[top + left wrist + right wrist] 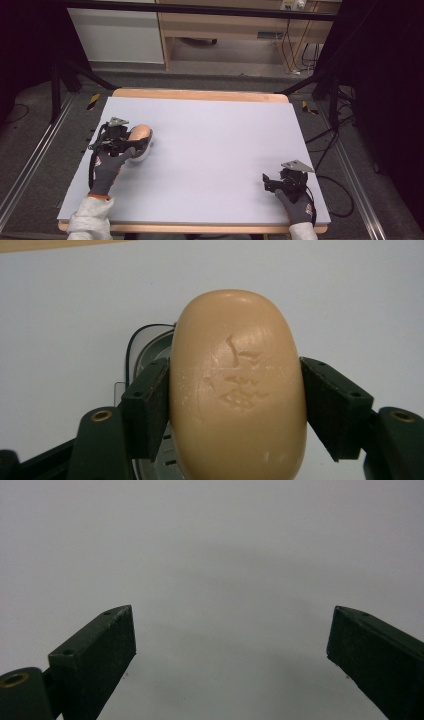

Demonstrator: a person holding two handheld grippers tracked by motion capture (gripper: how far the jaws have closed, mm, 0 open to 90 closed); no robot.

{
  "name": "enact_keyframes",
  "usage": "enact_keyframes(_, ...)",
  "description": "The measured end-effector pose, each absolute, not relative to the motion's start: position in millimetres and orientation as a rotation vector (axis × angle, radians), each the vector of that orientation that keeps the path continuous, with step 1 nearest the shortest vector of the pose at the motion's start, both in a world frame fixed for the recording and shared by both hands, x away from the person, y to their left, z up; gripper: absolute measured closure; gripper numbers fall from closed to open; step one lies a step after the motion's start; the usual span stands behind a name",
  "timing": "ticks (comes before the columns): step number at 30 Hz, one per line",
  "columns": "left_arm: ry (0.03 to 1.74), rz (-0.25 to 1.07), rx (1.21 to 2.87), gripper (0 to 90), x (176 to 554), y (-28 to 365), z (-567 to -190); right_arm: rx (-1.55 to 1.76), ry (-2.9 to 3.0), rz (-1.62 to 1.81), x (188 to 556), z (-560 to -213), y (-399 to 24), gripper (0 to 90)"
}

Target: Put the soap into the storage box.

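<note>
A tan soap bar (237,390) is clamped by the left hand-held gripper (134,142) above a soap dish (150,347) (partly hidden); the right hand-held gripper (230,645) is held wide open, empty, over the desk (210,135).

Left tongs (235,405) clamped tight; right tongs (232,645) spread wide, low.

A: Left gripper (131,142)?
B: Black, grey three-cornered plate on top, black cable, brass screws beside blocky jaws.
A: Right gripper (265,181)?
B: Same build.
A: Clothing?
B: Dark grey gloves, orange cuff trim, white sleeves.
</note>
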State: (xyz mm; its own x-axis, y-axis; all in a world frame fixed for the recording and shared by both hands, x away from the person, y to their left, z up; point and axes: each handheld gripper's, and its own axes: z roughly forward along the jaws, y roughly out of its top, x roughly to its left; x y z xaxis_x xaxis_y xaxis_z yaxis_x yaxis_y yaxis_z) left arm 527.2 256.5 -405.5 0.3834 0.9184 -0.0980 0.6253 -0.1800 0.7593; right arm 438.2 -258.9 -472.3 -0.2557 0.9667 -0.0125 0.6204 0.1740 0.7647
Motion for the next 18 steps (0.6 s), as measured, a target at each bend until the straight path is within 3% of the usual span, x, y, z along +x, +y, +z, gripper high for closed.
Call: enact_keyframes(18,1.363,0.521,1.951,31.5,534,258,-421,1.49,1.948,0.894,438,-472,-258,5.7)
